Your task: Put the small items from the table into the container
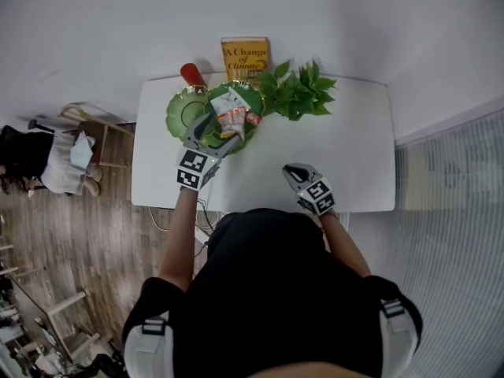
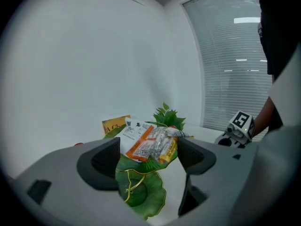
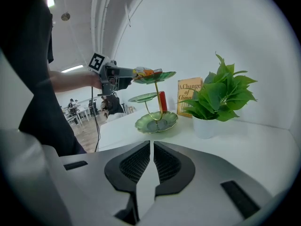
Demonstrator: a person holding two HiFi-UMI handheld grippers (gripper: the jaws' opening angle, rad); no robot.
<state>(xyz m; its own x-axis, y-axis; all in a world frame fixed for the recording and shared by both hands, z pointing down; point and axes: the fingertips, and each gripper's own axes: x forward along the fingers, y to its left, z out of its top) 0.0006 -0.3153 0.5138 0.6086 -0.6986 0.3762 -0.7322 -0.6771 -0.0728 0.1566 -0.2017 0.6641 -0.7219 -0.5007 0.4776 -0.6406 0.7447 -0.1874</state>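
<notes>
I am holding my left claw released, jaws spread wide. The small packets are showing between them, not pressed by either pad. Those packets are lying piled on the top tier of the green tiered stand at the back of the white surface. My right claw is clenched shut on nothing, pointing over the front of the surface, well apart from the stand. A potted plant is sitting just beside the stand, with a yellow book behind.
</notes>
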